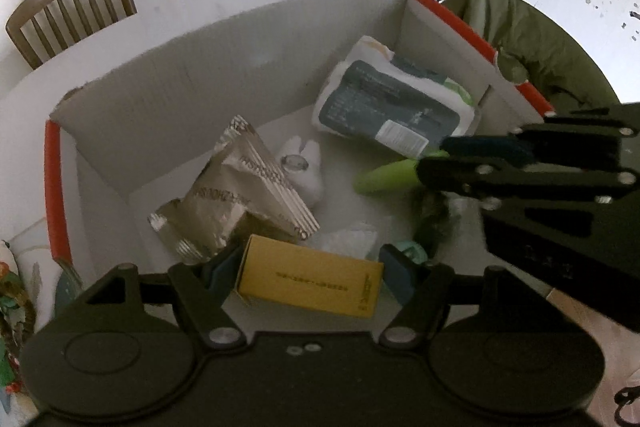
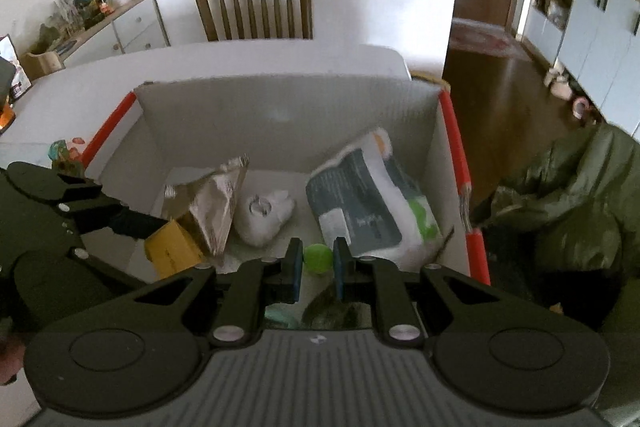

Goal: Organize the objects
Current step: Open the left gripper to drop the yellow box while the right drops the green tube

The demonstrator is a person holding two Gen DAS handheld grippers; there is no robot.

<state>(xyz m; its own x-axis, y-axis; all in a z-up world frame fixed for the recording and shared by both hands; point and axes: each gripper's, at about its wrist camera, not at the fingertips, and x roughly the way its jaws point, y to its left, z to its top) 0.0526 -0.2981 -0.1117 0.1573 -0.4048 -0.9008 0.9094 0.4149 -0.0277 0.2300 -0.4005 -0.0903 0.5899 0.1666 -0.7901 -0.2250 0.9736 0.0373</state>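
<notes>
in the left wrist view, the left tongs (image 1: 310, 267) were closed on a yellow box (image 1: 310, 281), its two ends pressed against the blue pads (image 1: 394, 273), held inside a white cardboard carton (image 1: 192, 87) with red-taped edges that stood on a white desk (image 1: 168, 7). on the carton floor just beyond the box lay a crinkled silver foil packet (image 1: 236, 199), beside it a small white plush toy (image 1: 304, 167), and toward the far right corner a white and dark grey soft pack (image 1: 392, 103) leaned against the carton wall. the right tongs (image 1: 448, 157) reached in from the right with a green tube (image 1: 384, 177) at their tips. a wooden chair (image 1: 72, 7) stood past the desk and an olive jacket (image 1: 540, 47) lay beside the carton. in the right wrist view, the right tongs (image 2: 316, 261) were nearly closed around the green tube (image 2: 318, 258), which sat between the blue pads (image 2: 297, 267); whether the pads actually touched it could not be told. the carton (image 2: 280, 107) lay ahead, with the foil packet (image 2: 218, 207), the plush toy (image 2: 260, 217) and the soft pack (image 2: 368, 203) on its floor. at the left the left tongs (image 2: 160, 227) gripped the yellow box (image 2: 172, 247) low beside the foil packet.
</notes>
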